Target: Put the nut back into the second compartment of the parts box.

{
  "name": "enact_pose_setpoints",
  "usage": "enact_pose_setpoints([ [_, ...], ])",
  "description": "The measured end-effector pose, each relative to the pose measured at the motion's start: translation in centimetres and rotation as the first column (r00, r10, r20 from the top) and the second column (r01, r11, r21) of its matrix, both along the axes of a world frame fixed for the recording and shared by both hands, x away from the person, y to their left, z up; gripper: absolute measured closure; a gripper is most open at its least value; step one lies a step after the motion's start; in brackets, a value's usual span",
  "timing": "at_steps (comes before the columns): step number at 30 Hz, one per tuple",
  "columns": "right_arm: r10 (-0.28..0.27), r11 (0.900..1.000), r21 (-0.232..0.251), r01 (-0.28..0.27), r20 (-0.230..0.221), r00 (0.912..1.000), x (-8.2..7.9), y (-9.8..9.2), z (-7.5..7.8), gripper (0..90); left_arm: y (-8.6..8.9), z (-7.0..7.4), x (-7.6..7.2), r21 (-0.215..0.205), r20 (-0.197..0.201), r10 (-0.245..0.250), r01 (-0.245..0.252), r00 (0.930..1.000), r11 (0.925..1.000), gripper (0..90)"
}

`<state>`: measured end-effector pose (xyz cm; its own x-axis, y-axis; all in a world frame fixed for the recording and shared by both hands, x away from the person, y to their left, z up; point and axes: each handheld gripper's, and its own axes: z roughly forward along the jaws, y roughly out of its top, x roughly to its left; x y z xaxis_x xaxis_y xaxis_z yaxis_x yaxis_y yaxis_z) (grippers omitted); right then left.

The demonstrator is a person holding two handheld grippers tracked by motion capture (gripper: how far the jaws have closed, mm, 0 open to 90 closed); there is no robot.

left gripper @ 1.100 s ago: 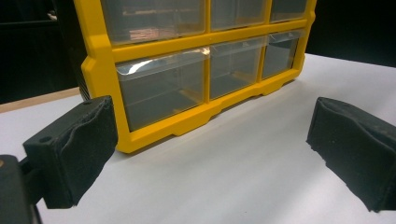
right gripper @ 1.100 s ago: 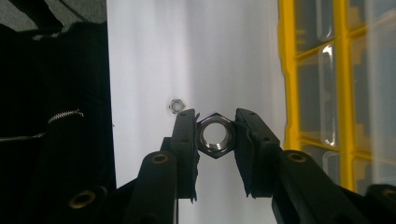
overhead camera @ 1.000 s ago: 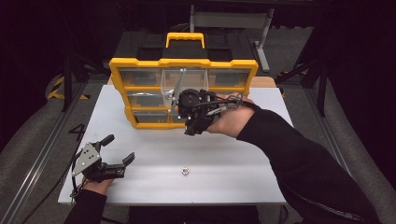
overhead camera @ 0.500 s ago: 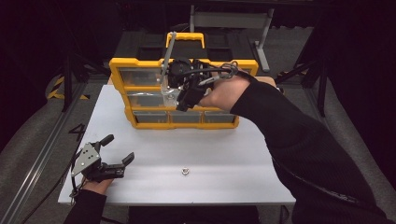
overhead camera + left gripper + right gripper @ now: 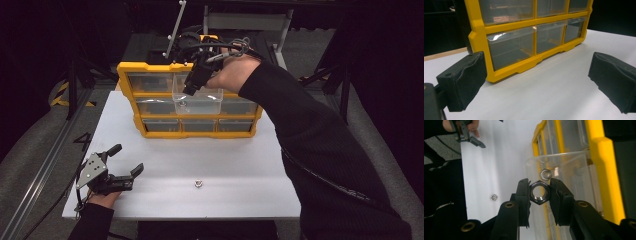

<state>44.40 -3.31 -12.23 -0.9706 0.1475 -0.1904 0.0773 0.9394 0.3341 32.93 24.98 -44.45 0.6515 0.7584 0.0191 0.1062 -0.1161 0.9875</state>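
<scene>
1. In the high view we see the right gripper (image 5: 192,82) raised over the yellow organizer (image 5: 130,87), just above a clear drawer (image 5: 200,102) that stands pulled out from its middle row. A small nut (image 5: 183,104) lies inside that drawer. Another loose nut (image 5: 198,184) sits on the white counter (image 5: 240,165), well in front of the organizer. The left gripper (image 5: 127,162) rests low at the counter's near left corner, fingers spread and holding nothing.

2. In the left gripper view the two black fingers (image 5: 461,80) stand wide apart, with bare counter between them and the organizer's bottom drawers ahead.

3. In the right gripper view the fingers (image 5: 522,200) are clamped on a large hex nut (image 5: 539,192), its hole facing the camera. The open drawer lies straight ahead of it, so we judge that the nut will drop there. The right hand is by far the nearer one.

4. Against the earlier frames, the right gripper has climbed from the organizer's front to above its top edge, and the left has stayed put.
</scene>
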Motion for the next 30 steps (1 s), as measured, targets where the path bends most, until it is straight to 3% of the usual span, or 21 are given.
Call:
enact_pose_setpoints([
  [13,-0.059,0.998,-0.010,0.059,0.006,0.9982,3.6,0.5,-1.0,69.8,0.1,0.0,0.0,0.001,0.001,0.000,0.000,1.0000,1.0000,2.6],
  [30,-0.063,0.996,-0.066,0.060,-0.042,0.9972,5.0,1.1,-4.5,69.8,0.1,0.0,0.0,-0.003,-0.001,0.002,-0.002,1.0000,1.0000,2.5],
])
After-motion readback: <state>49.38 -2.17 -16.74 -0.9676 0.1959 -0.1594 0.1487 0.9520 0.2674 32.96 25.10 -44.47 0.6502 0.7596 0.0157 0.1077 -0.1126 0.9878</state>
